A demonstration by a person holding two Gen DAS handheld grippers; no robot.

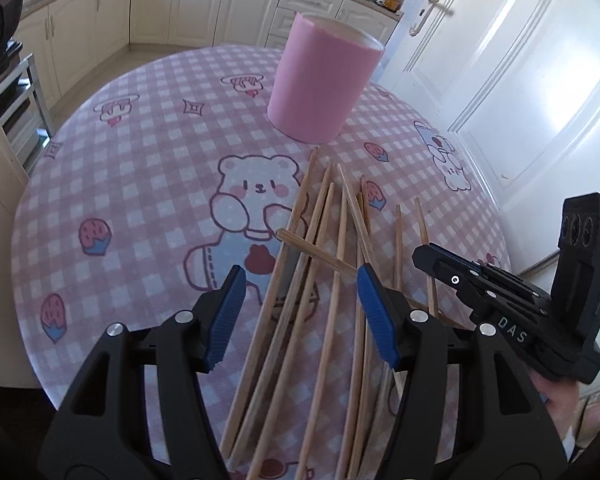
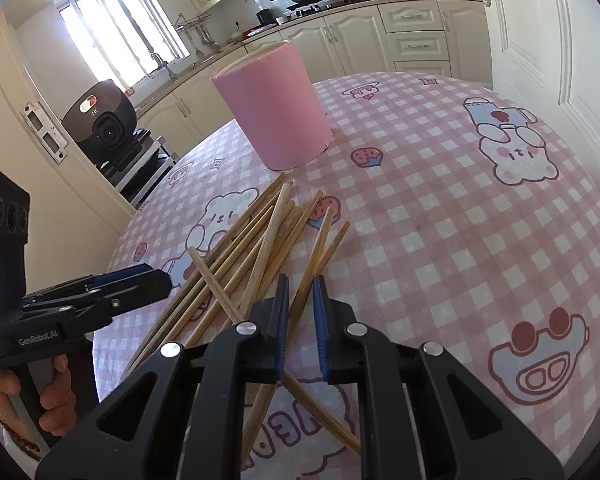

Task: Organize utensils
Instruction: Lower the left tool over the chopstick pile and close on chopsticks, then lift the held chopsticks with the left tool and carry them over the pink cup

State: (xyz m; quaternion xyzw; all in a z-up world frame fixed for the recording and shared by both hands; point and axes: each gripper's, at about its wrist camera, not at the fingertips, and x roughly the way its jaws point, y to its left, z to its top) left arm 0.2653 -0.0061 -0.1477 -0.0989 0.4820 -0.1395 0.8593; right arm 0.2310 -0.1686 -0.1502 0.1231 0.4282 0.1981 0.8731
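While both claws hang low over the round tabletop point(image 1: 140, 184), a loose heap of wooden chopsticks point(image 1: 320, 280) lies fanned across its pink checked cloth, filling the lower middle of the left wrist view and the centre-left of the right wrist view. Just beyond their far tips stands a pink cup point(image 1: 320, 84), upright, in the upper middle of both views, close to the sticks but apart from them. At the bottom of its own view the left claw point(image 1: 300, 312) is spread about halfway, its blue pads point(image 1: 226, 316) straddling several sticks without pressing them. Low in the other view, the right claw point(image 2: 301, 320) has its pads nearly together, pinching one chopstick point(image 2: 320, 248) that runs up between them. A hand point(image 2: 48, 396) grips the left tool's handle at lower left there.
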